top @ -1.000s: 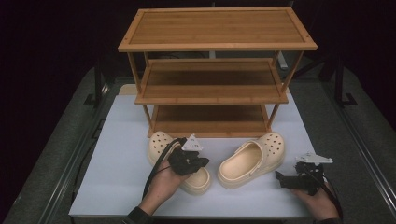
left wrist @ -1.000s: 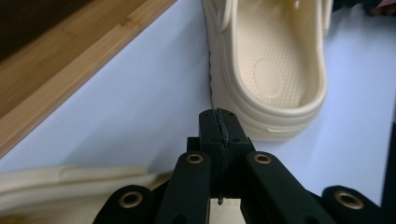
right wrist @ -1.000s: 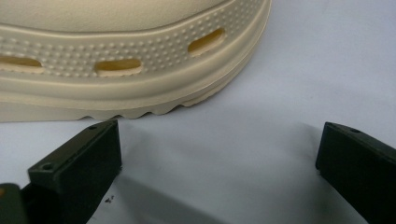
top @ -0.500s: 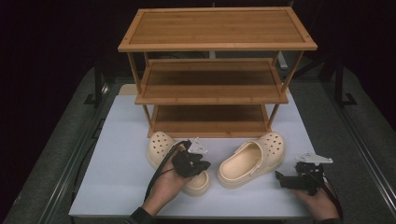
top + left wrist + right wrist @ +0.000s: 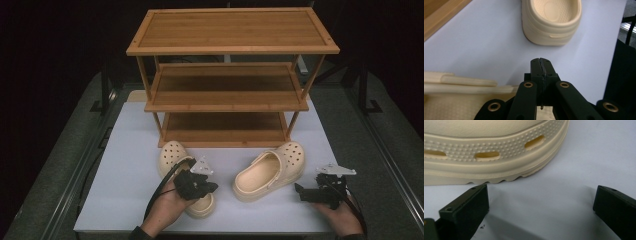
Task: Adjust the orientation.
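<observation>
Your left gripper (image 5: pixel 209 187) has its jaws pressed together with nothing between them, sitting right over the heel of the left clog (image 5: pixel 172 156). Your right gripper (image 5: pixel 300 192) is spread wide, empty, low on the white board (image 5: pixel 125 150) just beside the right clog (image 5: pixel 270 172). Both cream clogs lie in front of the bamboo shoe rack (image 5: pixel 227 95).

Bright lit table, black surroundings, soft shadows, high view grainy, close foreground blurred
</observation>
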A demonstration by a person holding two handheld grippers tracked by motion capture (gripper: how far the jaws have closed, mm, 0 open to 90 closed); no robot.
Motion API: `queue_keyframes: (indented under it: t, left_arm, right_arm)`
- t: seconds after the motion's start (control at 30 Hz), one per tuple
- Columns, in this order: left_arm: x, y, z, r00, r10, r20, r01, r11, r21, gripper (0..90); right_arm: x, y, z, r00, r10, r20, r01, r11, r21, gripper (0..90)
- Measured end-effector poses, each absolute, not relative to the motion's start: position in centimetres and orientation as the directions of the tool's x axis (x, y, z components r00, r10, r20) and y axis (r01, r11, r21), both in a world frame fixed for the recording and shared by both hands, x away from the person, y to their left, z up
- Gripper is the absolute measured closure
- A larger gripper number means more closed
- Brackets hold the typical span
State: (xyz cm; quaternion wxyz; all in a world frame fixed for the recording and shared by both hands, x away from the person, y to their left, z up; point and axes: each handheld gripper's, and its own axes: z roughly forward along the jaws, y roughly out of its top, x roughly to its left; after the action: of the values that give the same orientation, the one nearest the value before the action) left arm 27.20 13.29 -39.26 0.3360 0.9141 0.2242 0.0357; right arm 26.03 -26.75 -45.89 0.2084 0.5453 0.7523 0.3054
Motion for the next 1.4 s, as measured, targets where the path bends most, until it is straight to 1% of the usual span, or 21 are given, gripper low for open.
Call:
queue_keyframes:
  t: [0.3,0.37,0.5,0.67,0.83,0.97,1.03,1.1,1.27,1.4]
  left_arm:
    - [25.7,15.1,-39.2,0.895,0.428,-0.127,0.406,-0.661,0.632,90.0]
    - [25.7,15.3,-39.0,0.896,0.42,-0.145,0.407,-0.645,0.647,90.0]
    - [25.6,16.9,-37.7,0.885,0.437,-0.161,0.417,-0.592,0.69,90.0]
    - [25.4,21.2,-35.8,0.846,0.512,-0.149,0.439,-0.511,0.739,90.0]
    - [25.8,26.0,-35.8,0.774,0.619,-0.134,0.486,-0.445,0.752,90.0]
    - [26.7,29.0,-36.7,0.707,0.701,-0.099,0.52,-0.419,0.744,90.0]
    - [27.4,30.0,-37.3,0.679,0.731,-0.071,0.533,-0.423,0.733,90.0]
    - [28.3,30.5,-37.9,0.66,0.748,-0.066,0.546,-0.418,0.726,90.0]
    - [31.1,30.3,-39.5,0.639,0.767,-0.05,0.555,-0.415,0.721,90.0]
    - [33.1,29.2,-40.9,0.657,0.752,-0.048,0.56,-0.445,0.699,90.0]
  right_arm:
    - [26.0,-26.7,-45.9,-0.318,0.948,0.02,0.693,0.219,0.687,0.0]
    - [26.0,-26.7,-45.9,-0.318,0.948,0.019,0.694,0.219,0.686,0.0]
    - [26.1,-26.8,-45.9,-0.318,0.948,0.019,0.694,0.219,0.686,0.0]
    - [26.0,-26.8,-45.9,-0.318,0.948,0.02,0.693,0.218,0.687,0.0]
    - [26.1,-26.7,-45.9,-0.318,0.948,0.019,0.694,0.219,0.686,0.0]
    - [26.1,-26.8,-45.9,-0.319,0.948,0.019,0.694,0.22,0.685,0.0]
    - [26.1,-26.8,-45.9,-0.319,0.948,0.019,0.695,0.22,0.685,0.0]
    - [26.1,-26.8,-45.9,-0.319,0.948,0.019,0.695,0.22,0.685,0.0]
    - [26.1,-26.8,-45.9,-0.319,0.948,0.019,0.695,0.22,0.685,0.0]
    - [26.1,-26.7,-45.9,-0.318,0.948,0.019,0.694,0.219,0.686,0.0]
